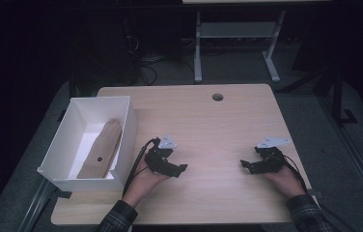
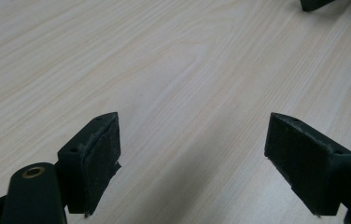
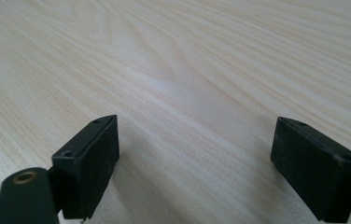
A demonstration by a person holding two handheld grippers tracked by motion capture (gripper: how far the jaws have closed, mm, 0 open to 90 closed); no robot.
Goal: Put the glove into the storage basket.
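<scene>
My left gripper (image 1: 179, 170) rests low over the wooden table (image 1: 208, 125) just right of a white box (image 1: 68, 145), pointing right. Its jaws stand wide apart with only bare wood between them (image 2: 192, 154). My right gripper (image 1: 245, 165) sits near the table's right side, pointing left toward the other one. It too is open, nothing between its pads (image 3: 194, 163). A tan, flat, elongated object (image 1: 103, 150) with a small dark dot lies inside the white box. The tip of the right gripper (image 2: 316, 3) peeks in at the top of the left gripper view.
A round cable hole (image 1: 217, 97) is in the table near its far edge. A white desk frame (image 1: 237, 38) stands on the floor beyond the table. Cables trail from both grippers toward the person's plaid sleeves (image 1: 117, 217).
</scene>
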